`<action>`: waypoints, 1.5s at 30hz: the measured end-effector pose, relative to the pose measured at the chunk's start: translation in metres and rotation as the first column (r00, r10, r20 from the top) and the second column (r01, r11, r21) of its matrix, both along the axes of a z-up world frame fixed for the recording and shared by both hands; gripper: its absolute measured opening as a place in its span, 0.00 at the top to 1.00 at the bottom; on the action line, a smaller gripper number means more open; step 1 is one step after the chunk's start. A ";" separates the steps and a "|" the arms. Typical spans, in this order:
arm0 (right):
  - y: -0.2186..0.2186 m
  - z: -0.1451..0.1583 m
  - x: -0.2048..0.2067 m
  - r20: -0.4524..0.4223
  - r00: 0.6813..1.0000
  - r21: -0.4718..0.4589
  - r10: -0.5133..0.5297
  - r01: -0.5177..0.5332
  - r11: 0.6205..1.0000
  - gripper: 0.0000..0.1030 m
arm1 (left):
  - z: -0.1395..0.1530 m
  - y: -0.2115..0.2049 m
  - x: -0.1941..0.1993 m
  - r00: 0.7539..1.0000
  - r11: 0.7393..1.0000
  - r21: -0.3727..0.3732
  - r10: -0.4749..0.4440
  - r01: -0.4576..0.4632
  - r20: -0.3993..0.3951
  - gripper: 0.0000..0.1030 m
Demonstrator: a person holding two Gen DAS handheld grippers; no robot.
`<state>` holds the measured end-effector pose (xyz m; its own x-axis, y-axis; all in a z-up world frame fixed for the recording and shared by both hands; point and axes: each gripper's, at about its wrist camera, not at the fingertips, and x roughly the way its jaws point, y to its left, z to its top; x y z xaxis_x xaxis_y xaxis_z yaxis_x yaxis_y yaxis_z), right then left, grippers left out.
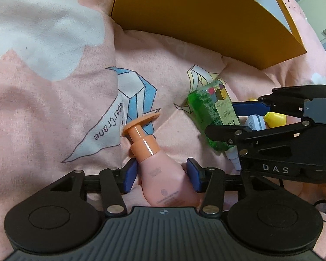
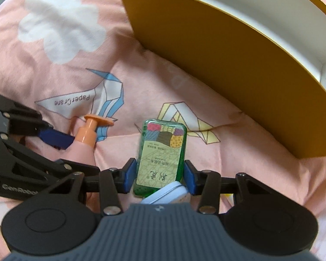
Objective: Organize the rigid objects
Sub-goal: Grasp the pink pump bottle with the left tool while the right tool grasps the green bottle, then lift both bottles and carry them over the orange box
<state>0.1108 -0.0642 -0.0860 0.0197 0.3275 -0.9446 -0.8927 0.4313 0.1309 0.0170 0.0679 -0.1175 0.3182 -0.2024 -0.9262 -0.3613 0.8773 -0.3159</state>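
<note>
A pink pump bottle with an orange pump head lies on the pink bedding. My left gripper stands around its body, blue pads close on either side without a clear squeeze, so I read it as open. A flat green bottle with a patterned label sits between the pads of my right gripper, which is shut on it. In the left wrist view the right gripper grips the green bottle from the right. The right wrist view shows the pink bottle and left gripper at the left.
A yellow box with a white inside stands open at the back right, also visible as the yellow box. A small white and blue tin lies under the green bottle's near end. A yellow-capped item lies beside the tin.
</note>
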 end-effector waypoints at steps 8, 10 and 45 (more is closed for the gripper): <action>-0.011 0.005 -0.003 0.005 0.999 0.034 -0.046 0.046 0.998 0.56 | 0.012 0.001 -0.009 0.996 1.000 0.003 0.017 -0.017 0.089 0.57; -0.018 0.011 -0.004 0.003 0.998 0.046 -0.056 0.056 0.997 0.56 | 0.017 0.002 -0.012 0.993 1.000 0.008 0.022 -0.023 0.112 0.58; -0.007 -0.002 0.005 -0.056 0.992 0.049 -0.113 0.116 0.992 0.55 | 0.003 0.025 0.015 0.981 0.984 -0.073 0.166 -0.159 0.100 0.72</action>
<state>0.1159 -0.0712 -0.0876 0.0101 0.3749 -0.9270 -0.8291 0.5214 0.2018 0.0321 0.0934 -0.1146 0.4467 -0.1983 -0.8725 -0.4596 0.7858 -0.4138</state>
